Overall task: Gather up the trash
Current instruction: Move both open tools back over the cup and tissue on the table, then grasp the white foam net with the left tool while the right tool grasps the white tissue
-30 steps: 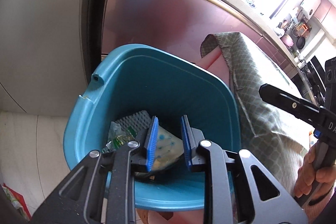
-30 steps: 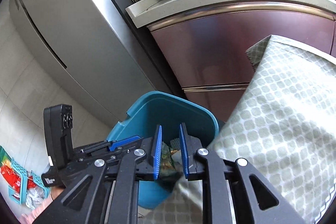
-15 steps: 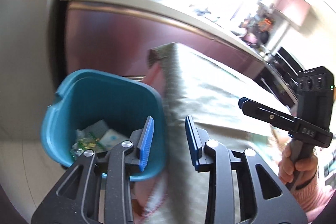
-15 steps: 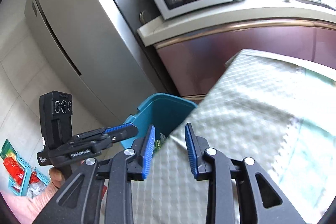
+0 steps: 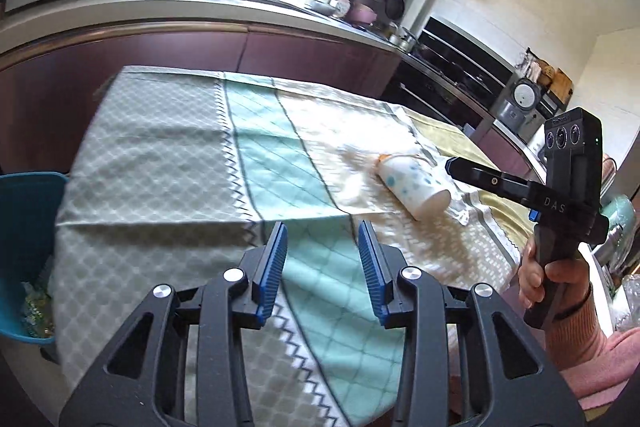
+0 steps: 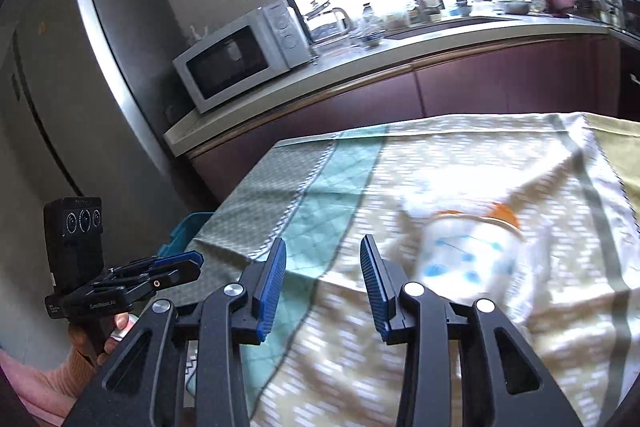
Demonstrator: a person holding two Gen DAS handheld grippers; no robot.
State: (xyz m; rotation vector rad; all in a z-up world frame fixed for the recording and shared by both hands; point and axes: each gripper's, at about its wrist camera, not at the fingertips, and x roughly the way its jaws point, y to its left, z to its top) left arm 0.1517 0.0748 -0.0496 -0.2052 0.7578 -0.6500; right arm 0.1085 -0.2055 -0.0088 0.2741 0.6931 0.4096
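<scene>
Looking across the tablecloth (image 5: 168,155), we see the paper cup (image 5: 414,183) lying tipped, its axis angled away rightward; our right gripper (image 6: 323,287), spread wide and empty, sits nearer than our left gripper (image 5: 322,267), also wide. Bin (image 5: 24,227) sits left.

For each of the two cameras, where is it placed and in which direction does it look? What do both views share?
Left wrist: sits on the left tool, open; looks across the patterned tablecloth at the lying white blue-dotted paper cup; shows the right tool and hand.
Right wrist: sits on the right tool, open; looks over the cloth toward the white microwave; shows the left tool.
Shared: cup, cloth, microwave, teal plastic bin.
</scene>
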